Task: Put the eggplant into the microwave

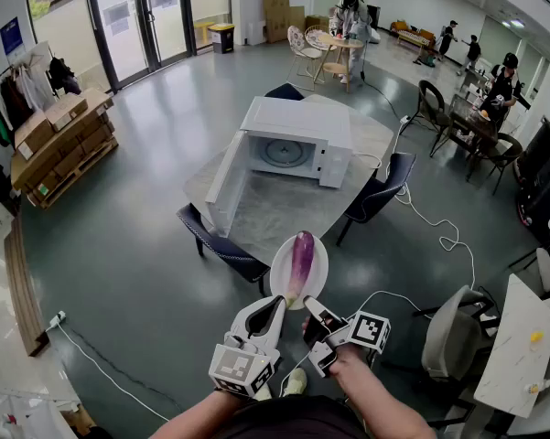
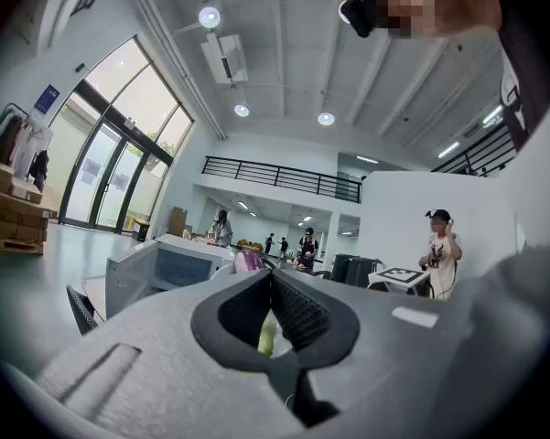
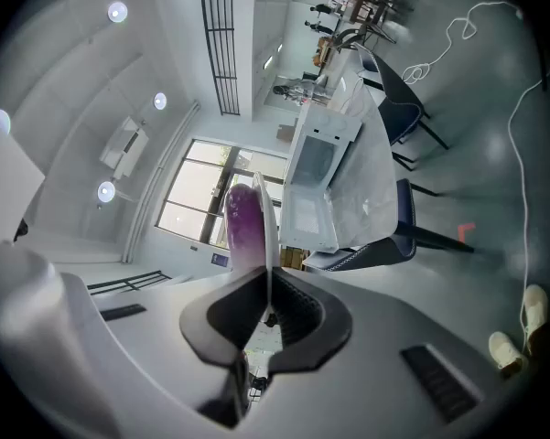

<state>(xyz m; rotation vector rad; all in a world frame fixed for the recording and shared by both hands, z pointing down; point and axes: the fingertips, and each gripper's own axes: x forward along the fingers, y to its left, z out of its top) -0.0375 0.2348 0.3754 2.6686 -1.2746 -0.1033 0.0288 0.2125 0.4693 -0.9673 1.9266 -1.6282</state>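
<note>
Head view showed both grippers held low and close to the person, side by side. The right gripper (image 1: 313, 311) was clamped on the near rim of a white plate (image 1: 279, 268), which stuck out straight ahead of its jaws. Right gripper view showed that plate edge-on, pinched between the closed pads. The eggplant (image 1: 301, 256) lay lengthwise on the plate, just beyond the right gripper's tips, with its stem end nearest them and its purple body pointing away.

The left gripper (image 1: 276, 305), just beside the right one, had its jaw tips drawn together close to the plate's near rim. Something pale green showed in the gap behind those tips; what it was could not be told.

Well ahead of both grippers stood a table (image 1: 284, 204) with dark chairs (image 1: 224, 245) around it. Farther ahead on the table sat a white microwave (image 1: 297, 122), its door (image 1: 227, 181) swung open toward the left gripper's side and its cavity facing the grippers.
</note>
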